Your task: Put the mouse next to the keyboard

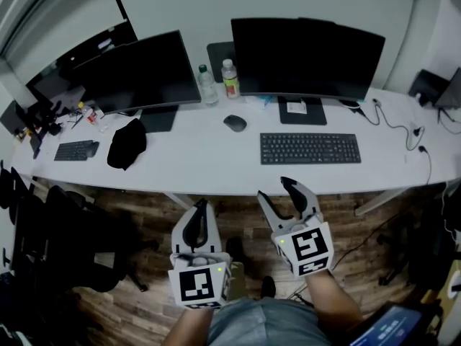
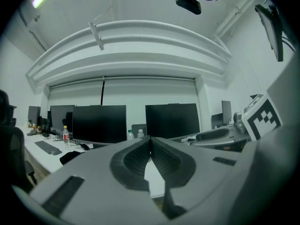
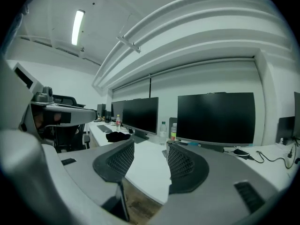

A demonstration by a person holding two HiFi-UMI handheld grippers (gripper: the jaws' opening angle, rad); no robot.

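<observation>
In the head view a dark mouse (image 1: 234, 122) lies on the long white desk (image 1: 209, 168), in front of the gap between two monitors. The black keyboard (image 1: 310, 148) lies to its right, about a hand's width away. Both grippers hang before the desk's front edge, over the wooden floor, apart from both objects. My left gripper (image 1: 199, 209) (image 2: 150, 139) is shut, its pads meeting at the tips with nothing between them. My right gripper (image 1: 276, 189) (image 3: 150, 148) stands open and empty, pointing towards the desk below the keyboard's left end.
Two black monitors (image 1: 148, 71) (image 1: 306, 56) stand at the back, with two bottles (image 1: 207, 85) (image 1: 230, 79) between them. A black cloth (image 1: 127, 144) and a small keyboard (image 1: 75, 150) lie on the left. Cables (image 1: 403, 128) trail at the right. Office chairs (image 1: 43, 229) stand at the lower left.
</observation>
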